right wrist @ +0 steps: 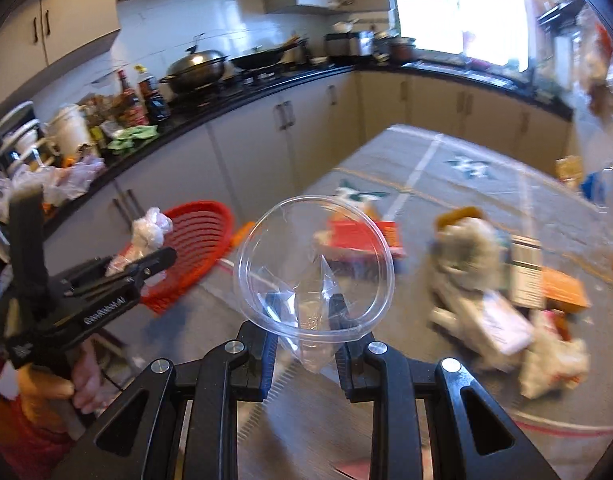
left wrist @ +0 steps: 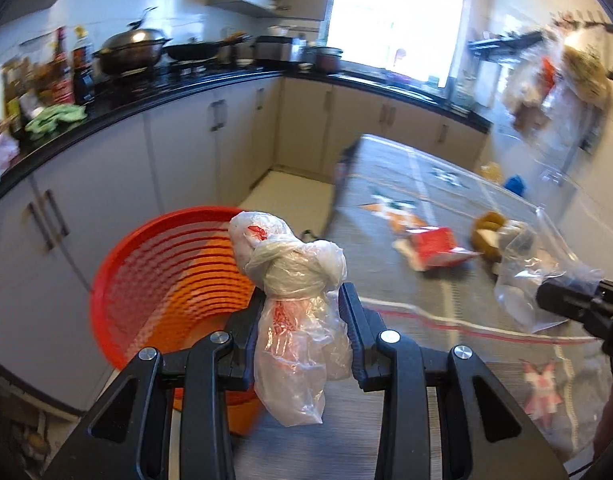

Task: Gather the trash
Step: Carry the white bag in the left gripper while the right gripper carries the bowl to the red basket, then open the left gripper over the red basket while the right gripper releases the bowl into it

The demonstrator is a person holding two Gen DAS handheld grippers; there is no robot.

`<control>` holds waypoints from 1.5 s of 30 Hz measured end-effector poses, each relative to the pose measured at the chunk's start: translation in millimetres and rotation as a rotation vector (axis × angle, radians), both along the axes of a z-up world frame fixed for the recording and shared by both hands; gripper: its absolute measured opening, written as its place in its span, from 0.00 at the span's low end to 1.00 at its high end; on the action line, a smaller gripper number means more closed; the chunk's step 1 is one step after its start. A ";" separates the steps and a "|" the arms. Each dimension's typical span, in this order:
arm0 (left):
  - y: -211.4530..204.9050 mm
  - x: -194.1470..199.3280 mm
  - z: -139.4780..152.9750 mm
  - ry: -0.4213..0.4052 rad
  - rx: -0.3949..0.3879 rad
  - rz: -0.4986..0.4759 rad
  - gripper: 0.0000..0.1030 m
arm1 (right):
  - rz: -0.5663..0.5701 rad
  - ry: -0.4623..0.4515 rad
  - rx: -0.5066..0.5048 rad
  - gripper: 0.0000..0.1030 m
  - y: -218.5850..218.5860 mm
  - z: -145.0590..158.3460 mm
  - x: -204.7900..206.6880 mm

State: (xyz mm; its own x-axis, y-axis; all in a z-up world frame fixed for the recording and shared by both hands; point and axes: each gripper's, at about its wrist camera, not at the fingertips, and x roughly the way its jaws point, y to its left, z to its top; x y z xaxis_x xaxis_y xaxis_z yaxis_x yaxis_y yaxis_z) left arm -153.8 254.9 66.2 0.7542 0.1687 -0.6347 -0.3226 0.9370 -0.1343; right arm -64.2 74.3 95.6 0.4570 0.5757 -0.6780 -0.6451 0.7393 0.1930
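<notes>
Plastic bag (left wrist: 294, 316) is clamped in the left gripper (left wrist: 300, 320) beside the red basket (left wrist: 146, 280) at the counter (left wrist: 406, 184) edge, the right gripper (right wrist: 306, 320) pinches a clear lid (right wrist: 314, 264), which, being thin, could slip out.

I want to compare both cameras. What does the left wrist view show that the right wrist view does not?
Only the left wrist view shows the inside of the orange-red slatted plastic basket and a pink paper figure on the table.

Only the right wrist view shows the clear round plastic bowl from close up, and the person's hand.

Both show the knotted white plastic bag, the basket, and the trash pile.
</notes>
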 end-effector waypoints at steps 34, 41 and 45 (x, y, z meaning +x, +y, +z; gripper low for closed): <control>94.5 -1.4 -51.3 0.098 -0.057 0.151 0.46 | 0.220 0.223 0.001 0.48 189.2 -47.1 41.3; 91.4 -5.1 -46.5 0.085 -0.057 0.156 0.56 | 0.204 0.225 0.032 0.48 171.6 -39.5 40.0; 83.5 -6.2 -40.2 0.076 -0.051 0.145 0.56 | 0.190 0.223 0.048 0.48 152.7 -33.6 35.1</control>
State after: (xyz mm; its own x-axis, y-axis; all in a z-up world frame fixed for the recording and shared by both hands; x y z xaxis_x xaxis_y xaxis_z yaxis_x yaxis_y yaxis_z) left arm -160.0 338.4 26.0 0.6736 0.2378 -0.6998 -0.4646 0.8726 -0.1507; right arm -29.2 227.1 62.0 0.1813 0.6705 -0.7194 -0.7088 0.5962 0.3771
